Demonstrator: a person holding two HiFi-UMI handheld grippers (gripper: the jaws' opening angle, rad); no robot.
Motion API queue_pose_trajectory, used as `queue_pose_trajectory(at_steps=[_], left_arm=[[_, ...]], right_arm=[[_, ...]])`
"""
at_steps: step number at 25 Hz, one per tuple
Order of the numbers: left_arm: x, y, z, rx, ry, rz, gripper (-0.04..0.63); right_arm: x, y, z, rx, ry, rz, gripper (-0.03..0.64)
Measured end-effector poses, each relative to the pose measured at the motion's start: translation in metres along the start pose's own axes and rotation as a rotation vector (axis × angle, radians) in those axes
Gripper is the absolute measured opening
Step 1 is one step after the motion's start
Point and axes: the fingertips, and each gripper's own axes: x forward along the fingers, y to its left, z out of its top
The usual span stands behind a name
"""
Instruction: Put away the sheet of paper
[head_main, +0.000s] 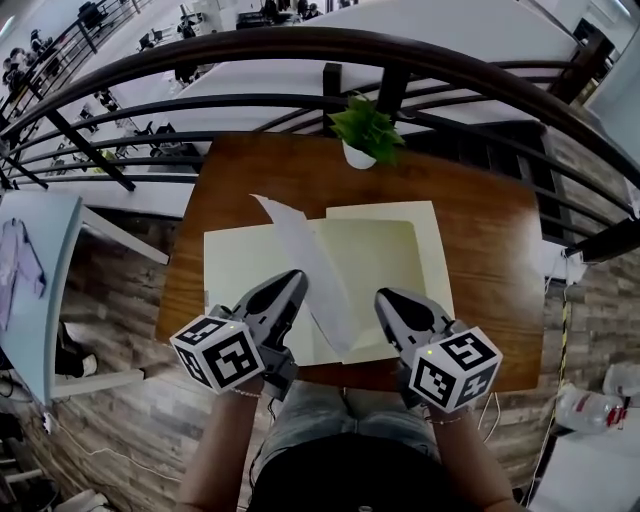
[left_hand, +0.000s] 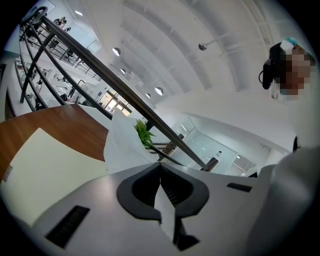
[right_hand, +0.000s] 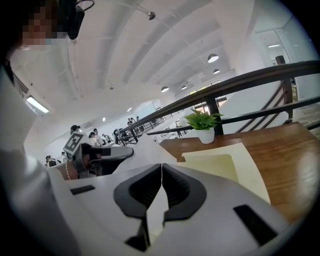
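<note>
Now | left gripper (head_main: 294, 282), right gripper (head_main: 386, 299): jaws pinching edges of sheet of paper (head_main: 300, 250) | above open folder (head_main: 395, 250)

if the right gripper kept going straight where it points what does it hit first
The sheet of paper clamped in the right gripper curves up just ahead; beyond it likely the railing, depth unclear.

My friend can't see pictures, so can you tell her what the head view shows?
The left gripper and right gripper each pinch a white sheet of paper, holding it over an open cream folder on a wooden table. A small potted plant stands at the table's far edge, by a dark railing.
</note>
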Motion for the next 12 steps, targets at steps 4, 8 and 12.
queue_pose_trajectory(at_steps=[4, 8, 12], left_arm=[[-0.004, 0.012, -0.003, -0.001, 0.012, 0.026, 0.018], [-0.008, 0.027, -0.006, -0.003, 0.026, 0.054, 0.018], [-0.014, 0.046, -0.01, 0.006, 0.048, 0.095, 0.018]], right_arm=[[0.001, -0.003, -0.002, -0.003, 0.017, -0.001, 0.028], [0.005, -0.005, -0.004, 0.002, 0.027, 0.001, 0.028], [0.008, -0.003, -0.011, 0.01, 0.039, 0.002, 0.028]])
